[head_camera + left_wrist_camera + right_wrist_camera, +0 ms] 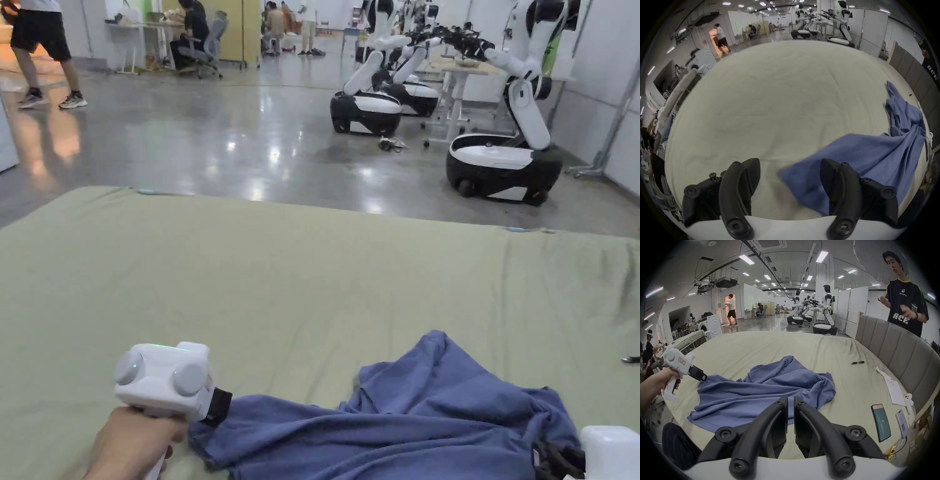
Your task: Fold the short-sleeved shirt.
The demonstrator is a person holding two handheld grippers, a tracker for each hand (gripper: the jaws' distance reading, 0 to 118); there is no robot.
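Step in hand: spreading out, before any fold. Shirt (763,394): blue, short-sleeved, crumpled and creased, on the bed (769,350) near its front edge. Left gripper (790,177): fingers spread, one shirt corner lying between them, not pinched. Right gripper (791,408): fingers nearly pressed together, just above the hem; whether they pinch cloth cannot be told. Next move likely requires clamping both corners and pulling flat.

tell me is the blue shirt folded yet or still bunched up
Not folded. The blue shirt lies crumpled in loose ridges on the green sheet, one part humped up, with no flat layers or straight fold edges.
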